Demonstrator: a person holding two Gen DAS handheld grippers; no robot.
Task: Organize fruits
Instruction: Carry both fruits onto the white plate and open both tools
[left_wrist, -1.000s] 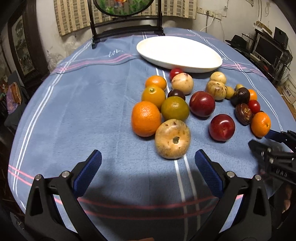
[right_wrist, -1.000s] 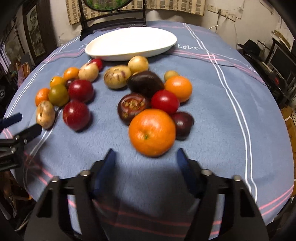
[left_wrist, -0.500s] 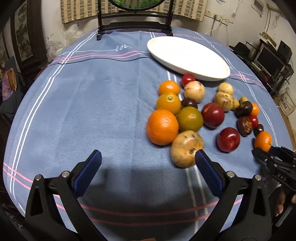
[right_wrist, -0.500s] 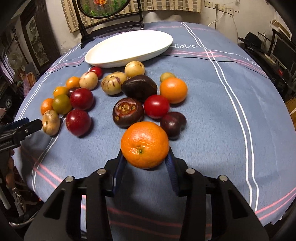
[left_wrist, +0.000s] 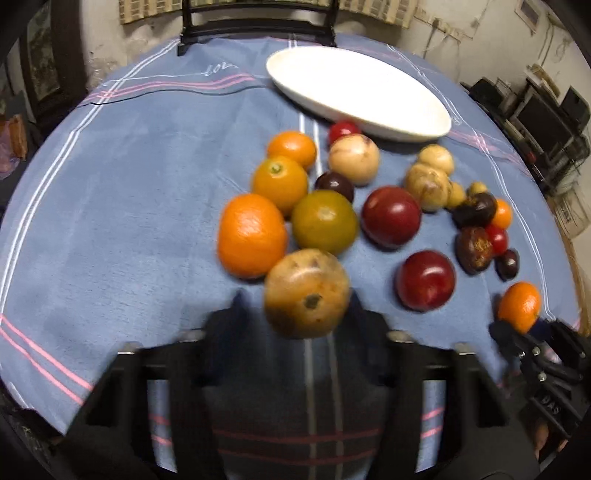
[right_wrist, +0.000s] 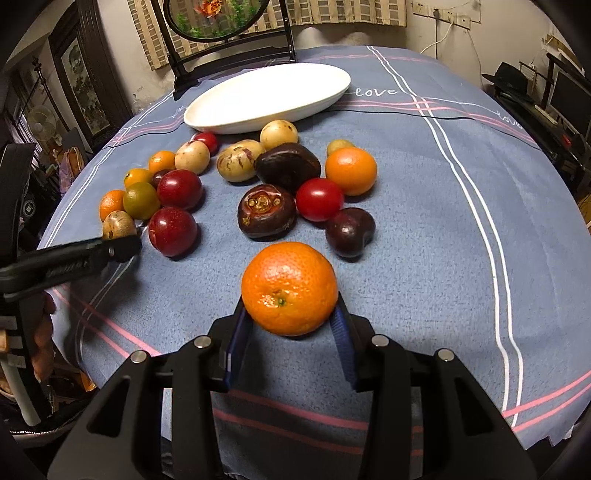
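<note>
**Two fruits gripped at the near edge of the spread**

A mandarin (right_wrist: 290, 288) is held between the blue pads of the right gripper (right_wrist: 290, 325), whose jaws are clenched against its two sides. The fruit is seen at the near end of the scattered fruit, with its stem end turned toward the camera; whether it is lifted off the blue striped tablecloth (right_wrist: 424, 221) cannot be told.

A tan speckled fruit (left_wrist: 307, 293) is framed by the left gripper (left_wrist: 295, 310). The fingers are blurred, but they are seen drawn in against both flanks of the fruit, so the jaws are read as closed on it. Just behind it, a large orange (left_wrist: 252, 235) and a green-yellow citrus (left_wrist: 325, 222) are seen side by side, apparently touching each other.

Further back, two dark red plums (right_wrist: 172, 231) are found near the left-hand cluster, and a wrinkled dark purple fruit (right_wrist: 266, 210) is placed beside a red tomato (right_wrist: 320, 199) and a small dark plum (right_wrist: 350, 232). A second orange (right_wrist: 351, 170) is set behind the tomato, and pale speckled fruits (right_wrist: 240, 160) are gathered nearer the dish.

The white oval dish (right_wrist: 269, 96) is seen at the far side of the table with nothing in it, just beyond the farthest fruits. A dark framed stand (right_wrist: 229, 48) is visible behind it.
</note>
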